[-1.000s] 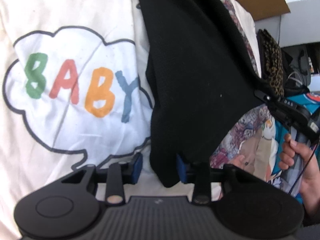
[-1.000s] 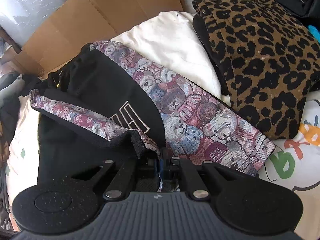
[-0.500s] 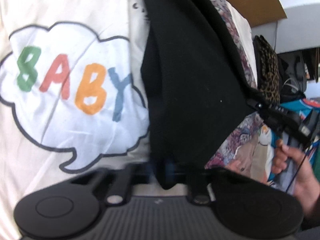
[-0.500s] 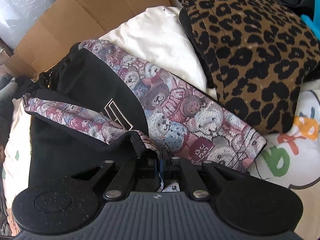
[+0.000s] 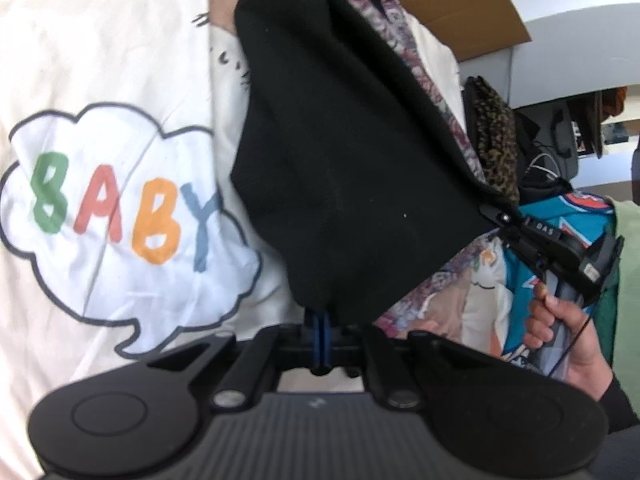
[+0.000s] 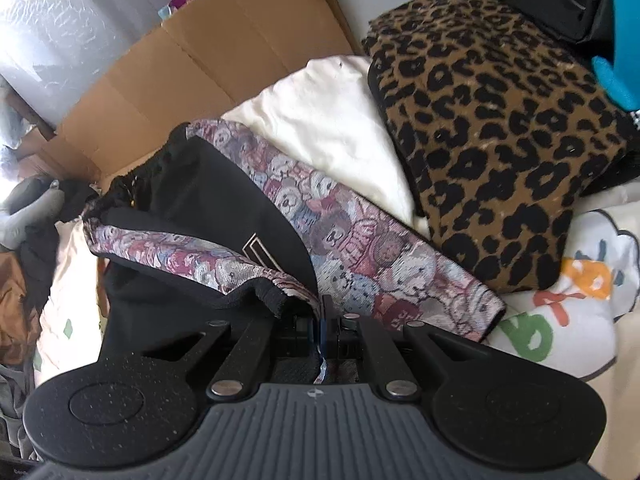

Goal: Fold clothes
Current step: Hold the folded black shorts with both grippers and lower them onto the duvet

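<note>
Both grippers clamped on one garment over a cluttered bed

The cream sheet (image 5: 120,60) lies underneath; the left gripper (image 5: 320,320) pinches the black garment (image 5: 340,160) at its lower corner, the right gripper (image 6: 322,320) its bear-print hem, with leopard cloth (image 6: 500,140) and cardboard (image 6: 200,68) beyond.

A cream bedsheet with a white cloud outlined in grey (image 5: 120,80) covers the surface; the cloud carries the letters BABY in green, red, orange and blue (image 5: 124,216). A flattened brown cardboard sheet (image 6: 208,76) stands at the far edge, leaning against a pale wall. To its left hangs clear, crinkled plastic film (image 6: 52,28). A grey soft object (image 6: 28,212) lies at the left margin, its kind unclear. In the left wrist view, black equipment with white cables (image 5: 560,152) sits near the right edge on a white ledge, too blurred to identify.
</note>
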`<state>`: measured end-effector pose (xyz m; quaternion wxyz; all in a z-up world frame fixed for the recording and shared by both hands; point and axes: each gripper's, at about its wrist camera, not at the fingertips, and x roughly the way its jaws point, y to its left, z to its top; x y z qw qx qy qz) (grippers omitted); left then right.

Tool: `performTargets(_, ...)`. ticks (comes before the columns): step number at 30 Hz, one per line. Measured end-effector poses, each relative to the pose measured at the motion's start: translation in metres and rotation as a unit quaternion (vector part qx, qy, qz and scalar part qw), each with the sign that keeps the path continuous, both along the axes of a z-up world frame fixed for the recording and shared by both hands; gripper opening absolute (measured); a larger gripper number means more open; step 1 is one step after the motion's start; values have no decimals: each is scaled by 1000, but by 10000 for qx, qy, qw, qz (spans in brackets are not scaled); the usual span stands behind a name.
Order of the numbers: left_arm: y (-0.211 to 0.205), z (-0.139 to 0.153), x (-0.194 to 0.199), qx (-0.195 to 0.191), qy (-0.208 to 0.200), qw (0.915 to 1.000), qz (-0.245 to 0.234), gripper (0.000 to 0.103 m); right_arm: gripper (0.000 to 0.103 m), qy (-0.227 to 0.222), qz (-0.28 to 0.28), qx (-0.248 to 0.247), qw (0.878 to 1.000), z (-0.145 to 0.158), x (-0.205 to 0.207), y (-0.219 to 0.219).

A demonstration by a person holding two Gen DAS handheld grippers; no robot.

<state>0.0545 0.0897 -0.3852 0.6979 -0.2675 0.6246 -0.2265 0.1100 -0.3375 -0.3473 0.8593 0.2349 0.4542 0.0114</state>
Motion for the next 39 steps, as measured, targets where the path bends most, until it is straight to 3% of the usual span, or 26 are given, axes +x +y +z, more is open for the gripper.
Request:
performTargets(8,-27,-1,4,-283,99,9988,-379,2,1,-44,-310,-50,9995,6,-13,-26)
performTargets(17,-48,-30,8,-183,268,9972,-670,4,2,156,-480,46,9987,-23,-15,-44)
performTargets(20,-46,-37,8,-179,359,9973,-621,13,6,122,-392,-141,9991,-25,-17,-44)
performTargets(25,-43,-39,5,-352,403,9972,-519,28,34,-179,-242,-501,9983,-15,-21,-44)
performTargets(29,-44,-41,6,-361,413,9974,-471,29,40,-357,27,-751,9965,-6,-18,-39)
performTargets(35,-47,-40,7,-408,426,9973,-436,29,40,-465,394,-944,9937,-4,-3,-28)
performTargets(36,-49,-40,7,-405,419,9972,-460,20,38,-500,442,-936,9934,-4,-1,-27)
performTargets(37,-50,-39,7,-358,375,9975,-472,5,31,-514,484,-966,9928,-5,0,-25)
performTargets(38,-51,-40,7,-337,377,9976,-469,6,7,-506,518,-1038,9920,-5,2,-23)
performTargets(39,-50,-41,7,-355,427,9975,-441,5,7,-495,495,-1074,9917,-5,3,-23)
